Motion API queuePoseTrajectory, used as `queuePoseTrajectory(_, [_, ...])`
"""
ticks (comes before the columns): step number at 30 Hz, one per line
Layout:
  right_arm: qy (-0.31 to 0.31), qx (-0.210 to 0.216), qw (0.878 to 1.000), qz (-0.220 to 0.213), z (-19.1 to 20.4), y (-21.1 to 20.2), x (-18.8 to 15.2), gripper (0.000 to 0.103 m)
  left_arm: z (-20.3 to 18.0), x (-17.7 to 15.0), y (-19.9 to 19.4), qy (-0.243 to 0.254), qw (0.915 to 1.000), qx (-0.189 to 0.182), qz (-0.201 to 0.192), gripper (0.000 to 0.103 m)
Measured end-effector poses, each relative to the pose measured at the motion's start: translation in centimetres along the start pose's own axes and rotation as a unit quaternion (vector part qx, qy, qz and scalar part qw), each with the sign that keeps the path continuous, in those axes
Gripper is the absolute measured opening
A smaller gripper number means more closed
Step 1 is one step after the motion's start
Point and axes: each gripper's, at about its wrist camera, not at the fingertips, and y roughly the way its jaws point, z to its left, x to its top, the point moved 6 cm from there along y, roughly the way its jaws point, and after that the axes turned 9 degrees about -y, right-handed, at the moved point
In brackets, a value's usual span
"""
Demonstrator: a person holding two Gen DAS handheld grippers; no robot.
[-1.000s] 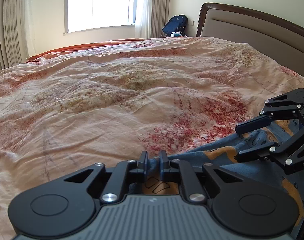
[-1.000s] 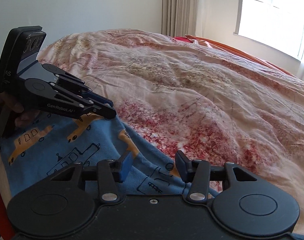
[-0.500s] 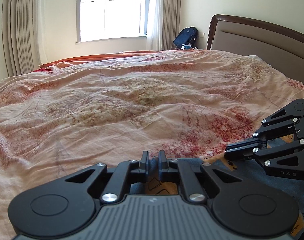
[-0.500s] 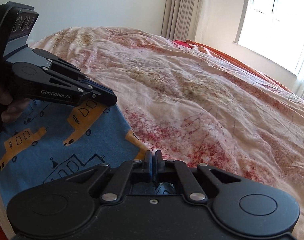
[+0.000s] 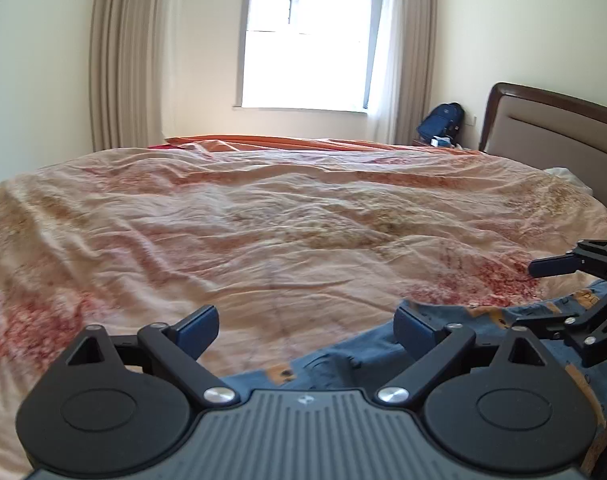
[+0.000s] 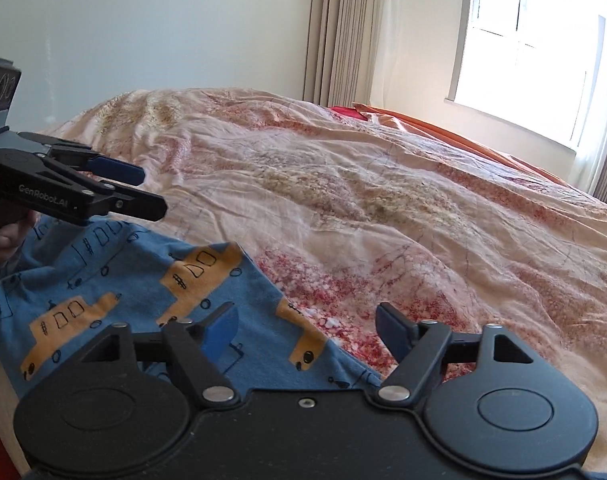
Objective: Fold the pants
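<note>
Blue pants point(image 6: 143, 280) with orange vehicle prints lie flat on the bed's near edge; they also show in the left wrist view point(image 5: 455, 328). My left gripper point(image 5: 305, 326) is open and empty, just above the pants' far edge; it also shows at the left of the right wrist view point(image 6: 143, 192). My right gripper point(image 6: 309, 326) is open and empty over the pants' right edge; it also shows at the right of the left wrist view point(image 5: 539, 292).
A wrinkled pink and red floral duvet point(image 5: 283, 232) covers the bed. A padded headboard point(image 5: 551, 132) stands at the right. A blue backpack point(image 5: 441, 120) sits by the window point(image 5: 307, 48) and curtains point(image 5: 127, 56).
Both grippers were shut on the pants' edge half a second ago and have opened, letting the fabric go. Both have lifted and tilted up; the pants rest on the bed.
</note>
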Motion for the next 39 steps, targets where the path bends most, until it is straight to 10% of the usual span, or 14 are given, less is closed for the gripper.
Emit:
queuePoseTrajectory(6, [0.068,0.028,0.997,-0.038,3.2,-1.5,1.8,0.102,8.1,-3.3,-6.5,-0.049,0.9948,0.086,-0.024,0.103])
queuePoseTrajectory(13, [0.142,0.045,0.988,-0.049,7.6,-0.3,1.8,0.102,11.2,-7.8,-8.0,-0.103,0.9922,0.071,-0.001,0.102])
queuePoseTrajectory(27, [0.147,0.043,0.988,-0.022,11.6,2.9,1.7,0.102,11.6,-8.3,-6.1,-0.224,0.9743,-0.017,-0.005,0.022])
queuePoseTrajectory(39, [0.096,0.007,0.995,-0.039,11.7,2.4,2.6,0.102,10.1,-5.2,-10.6,-0.178,0.982,0.022,-0.06,0.015])
